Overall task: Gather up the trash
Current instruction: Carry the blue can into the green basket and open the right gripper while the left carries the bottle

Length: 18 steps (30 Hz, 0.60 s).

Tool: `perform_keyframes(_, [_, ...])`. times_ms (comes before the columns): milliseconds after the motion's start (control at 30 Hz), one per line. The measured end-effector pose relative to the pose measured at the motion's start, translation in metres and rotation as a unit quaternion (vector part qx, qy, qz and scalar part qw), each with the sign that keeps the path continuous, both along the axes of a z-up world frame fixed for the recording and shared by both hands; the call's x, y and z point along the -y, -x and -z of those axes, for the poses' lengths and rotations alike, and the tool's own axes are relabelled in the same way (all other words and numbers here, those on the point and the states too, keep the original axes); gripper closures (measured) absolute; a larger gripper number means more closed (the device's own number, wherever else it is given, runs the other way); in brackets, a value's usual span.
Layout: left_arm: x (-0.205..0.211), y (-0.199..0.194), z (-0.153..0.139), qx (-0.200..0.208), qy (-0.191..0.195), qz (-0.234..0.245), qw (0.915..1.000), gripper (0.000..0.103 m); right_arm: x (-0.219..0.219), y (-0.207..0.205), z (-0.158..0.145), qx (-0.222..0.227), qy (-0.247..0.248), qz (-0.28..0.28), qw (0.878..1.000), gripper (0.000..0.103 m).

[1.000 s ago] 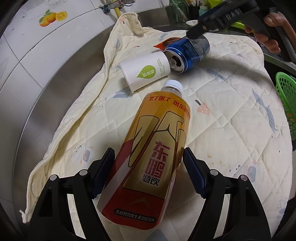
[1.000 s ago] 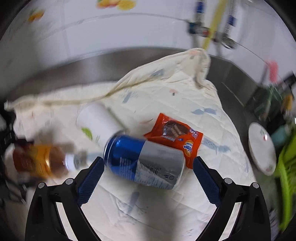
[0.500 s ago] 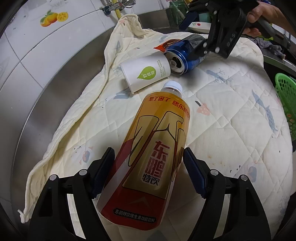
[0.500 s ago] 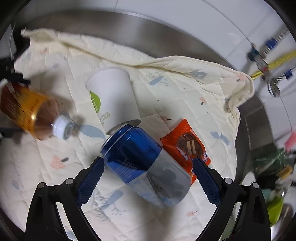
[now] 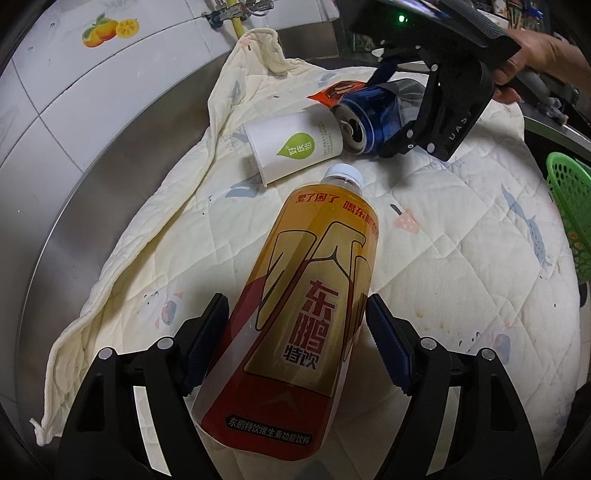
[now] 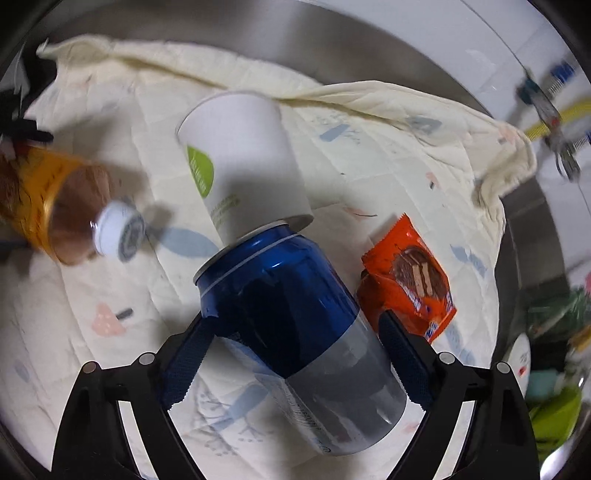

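A yellow-and-red drink bottle (image 5: 310, 295) lies on a cream quilted cloth (image 5: 461, 236). My left gripper (image 5: 295, 325) straddles its lower half, fingers open with small gaps on both sides. A blue can (image 6: 291, 317) lies on its side between the fingers of my right gripper (image 6: 295, 343), whose pads are close to its sides. The can (image 5: 373, 110) and right gripper (image 5: 439, 103) also show in the left wrist view. A white paper cup (image 6: 240, 162) lies against the can's top. An orange snack wrapper (image 6: 410, 277) lies to the can's right.
The cloth covers a steel counter (image 5: 92, 177) below a white tiled wall (image 5: 55, 74). A green plastic basket (image 5: 572, 206) stands at the right edge. Pipes and a tap (image 5: 236, 11) sit at the back. A white plate (image 6: 521, 362) and green items lie to the right.
My right gripper has swung around and moved down over the blue can, and its fingers have narrowed around it. My left gripper and the bottle have stayed in place.
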State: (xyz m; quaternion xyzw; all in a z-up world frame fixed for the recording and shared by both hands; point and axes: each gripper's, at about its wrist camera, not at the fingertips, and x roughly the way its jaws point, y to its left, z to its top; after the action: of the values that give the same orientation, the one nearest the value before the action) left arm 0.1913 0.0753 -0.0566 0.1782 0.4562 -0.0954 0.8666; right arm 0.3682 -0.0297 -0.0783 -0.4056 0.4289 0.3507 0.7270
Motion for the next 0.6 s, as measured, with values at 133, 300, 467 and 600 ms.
perform_keyframes(133, [0.001,-0.005,0.003,-0.01,-0.005,0.0,0.9999,0.026,0.003,0.011,-0.004,0.0,-0.015,0.02,1.0,0.019])
perform_keyframes(300, [0.002,-0.01,0.006,-0.02,-0.001,-0.005,0.9998,0.025,0.016,0.023,-0.018,-0.019,-0.069,0.068,0.995,0.021])
perform_keyframes(467, [0.004,-0.017,0.01,-0.026,-0.002,-0.005,0.9996,0.025,0.033,0.042,-0.021,-0.038,-0.11,0.109,0.987,0.022])
perform_keyframes(600, [0.01,-0.017,0.009,-0.023,-0.002,-0.009,0.9997,0.027,0.049,0.064,-0.024,-0.044,-0.147,0.14,0.978,0.022])
